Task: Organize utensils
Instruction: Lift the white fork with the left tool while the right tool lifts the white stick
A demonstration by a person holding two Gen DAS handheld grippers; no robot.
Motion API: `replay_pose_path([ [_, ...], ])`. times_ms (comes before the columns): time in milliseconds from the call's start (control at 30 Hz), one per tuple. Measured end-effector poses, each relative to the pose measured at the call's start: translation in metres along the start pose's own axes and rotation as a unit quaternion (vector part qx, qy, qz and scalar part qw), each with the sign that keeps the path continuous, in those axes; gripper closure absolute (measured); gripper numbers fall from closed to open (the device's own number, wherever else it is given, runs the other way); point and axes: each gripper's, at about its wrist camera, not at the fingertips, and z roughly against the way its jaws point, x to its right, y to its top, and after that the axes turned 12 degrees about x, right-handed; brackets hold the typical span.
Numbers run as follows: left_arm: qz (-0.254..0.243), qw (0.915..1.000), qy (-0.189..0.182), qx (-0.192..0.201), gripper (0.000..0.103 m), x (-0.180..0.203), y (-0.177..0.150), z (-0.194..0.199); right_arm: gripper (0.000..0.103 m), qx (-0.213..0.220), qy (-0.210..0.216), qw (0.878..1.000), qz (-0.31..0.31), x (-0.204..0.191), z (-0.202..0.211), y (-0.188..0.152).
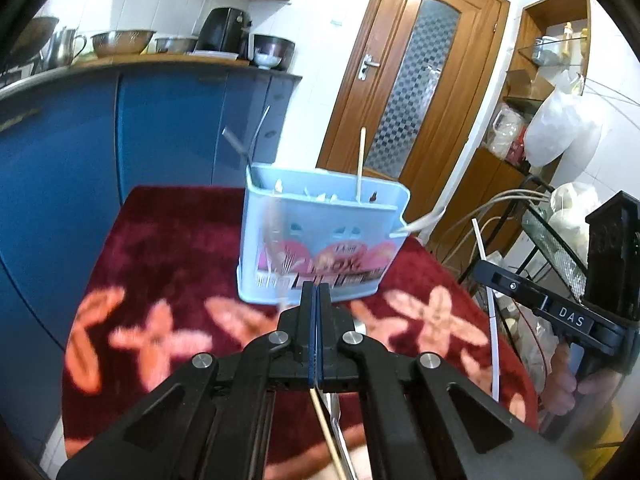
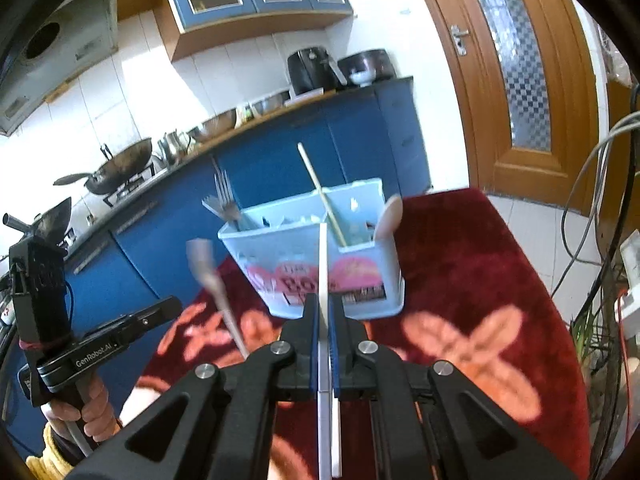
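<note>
The caddy [image 1: 320, 240], a pale blue plastic box with a pink label on its front, stands upright near the far edge of the table [image 1: 176, 248], which is covered in a dark red cloth with orange flowers. Inside it, forks [image 2: 224, 204] lean out at the left end, a wooden chopstick [image 2: 320, 196] stands tilted in the middle section, and a pale spoon [image 2: 390, 216] sticks up at the right end. The left gripper [image 1: 316, 292] hovers in front of the caddy with its jaws pressed together; a thin wooden stick [image 1: 326, 432] runs back from between them beneath the gripper, and a blurred metal utensil [image 2: 218, 284] rises beside its fingers in the right wrist view, though which of these the pads actually pinch cannot be told for sure. The right gripper [image 2: 323, 304] is clamped narrowly on a white chopstick [image 2: 323, 264], which points straight up past the caddy's front and also extends back under the fingers. Each gripper is held by a hand [image 2: 86, 412] on its handle. Behind the table runs a blue cabinet [image 1: 120, 128] with bowls and an air fryer [image 1: 224, 30] on its counter, and a wooden door [image 1: 416, 80] stands to the right.
</note>
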Motion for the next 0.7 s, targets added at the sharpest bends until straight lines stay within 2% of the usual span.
replay_pose_path([
  [133, 0.001, 1.0000, -0.003, 0.002, 0.103, 0.003, 0.008, -0.007, 0.097, 0.010, 0.003, 1.000, -0.001, -0.002, -0.003, 0.007],
  [333, -0.007, 0.9997, 0.021, -0.012, 0.103, -0.007, 0.011, -0.009, 0.097, 0.010, 0.007, 1.000, -0.003, 0.000, -0.005, 0.007],
  [467, 0.005, 0.9976, 0.046, -0.052, 0.100, -0.027, 0.011, -0.022, 0.097, 0.005, 0.005, 1.000, -0.007, 0.004, -0.005, 0.005],
  [500, 0.011, 0.9963, 0.051, -0.067, 0.098, -0.034, 0.011, -0.029, 0.097, 0.004, 0.005, 1.000, -0.008, 0.005, -0.006, 0.004],
  [567, 0.025, 0.9938, 0.061, -0.090, 0.084, -0.045, 0.008, -0.040, 0.097, 0.001, 0.006, 1.000, -0.010, 0.007, -0.008, 0.003],
  [700, 0.059, 0.9866, 0.062, -0.139, 0.082, -0.065, -0.004, -0.067, 0.097, -0.003, 0.005, 1.000, -0.011, 0.009, -0.009, 0.001],
])
